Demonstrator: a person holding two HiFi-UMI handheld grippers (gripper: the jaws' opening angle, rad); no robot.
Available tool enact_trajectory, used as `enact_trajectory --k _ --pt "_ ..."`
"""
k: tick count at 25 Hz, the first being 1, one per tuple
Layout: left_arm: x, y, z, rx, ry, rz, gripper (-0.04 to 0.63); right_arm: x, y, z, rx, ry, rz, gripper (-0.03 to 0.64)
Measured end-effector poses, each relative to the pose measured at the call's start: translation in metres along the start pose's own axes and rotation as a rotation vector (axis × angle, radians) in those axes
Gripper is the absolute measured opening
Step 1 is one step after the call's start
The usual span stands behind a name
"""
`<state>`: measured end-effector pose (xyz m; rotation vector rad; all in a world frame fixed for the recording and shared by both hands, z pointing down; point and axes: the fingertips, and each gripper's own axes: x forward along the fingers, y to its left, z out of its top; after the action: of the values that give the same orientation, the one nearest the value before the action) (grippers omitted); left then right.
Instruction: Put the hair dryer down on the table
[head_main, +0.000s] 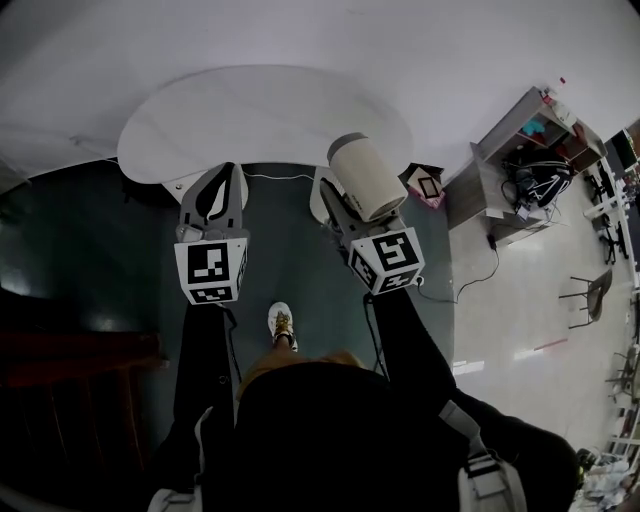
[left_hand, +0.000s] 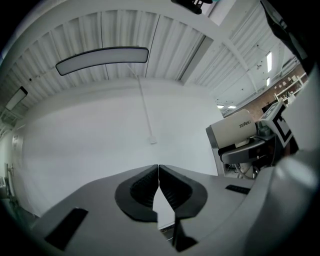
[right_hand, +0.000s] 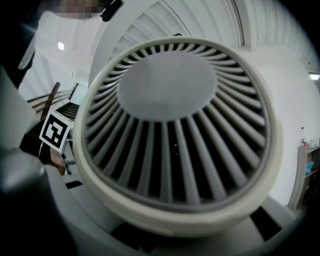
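Hair dryer (head_main: 366, 176), a smooth cream barrel ending in a round grille of radiating grey slats, hangs at the near edge of the rounded white table (head_main: 260, 110), clamped in the right gripper (head_main: 338, 208), whose jaws stand partway apart. The left gripper (head_main: 224, 178) beside it has its ribbed dark jaws pressed together on nothing; below both lie dark floor (head_main: 90, 250) and the person's white shoe (head_main: 282, 322).
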<state>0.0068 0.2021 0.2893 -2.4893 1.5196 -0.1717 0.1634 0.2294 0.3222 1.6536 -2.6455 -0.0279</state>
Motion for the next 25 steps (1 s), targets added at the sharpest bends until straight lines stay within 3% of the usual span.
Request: enact_trajectory --k 7,18,25 --pt "0.05 0.042 -0.02 -0.016 0.023 0.002 0.017 0.062 -0.009 -0.002 -0.006 0.019 0.006 0.195" --pt "0.12 0.095 -0.042 0.026 0.046 -0.022 0.017 0.152 -0.026 -0.013 0.02 0.014 0.002 0.196" --pt "0.134 0.131 -0.05 0.017 0.057 0.024 0.017 0.184 -0.03 -0.018 0.022 0.01 0.007 0.196"
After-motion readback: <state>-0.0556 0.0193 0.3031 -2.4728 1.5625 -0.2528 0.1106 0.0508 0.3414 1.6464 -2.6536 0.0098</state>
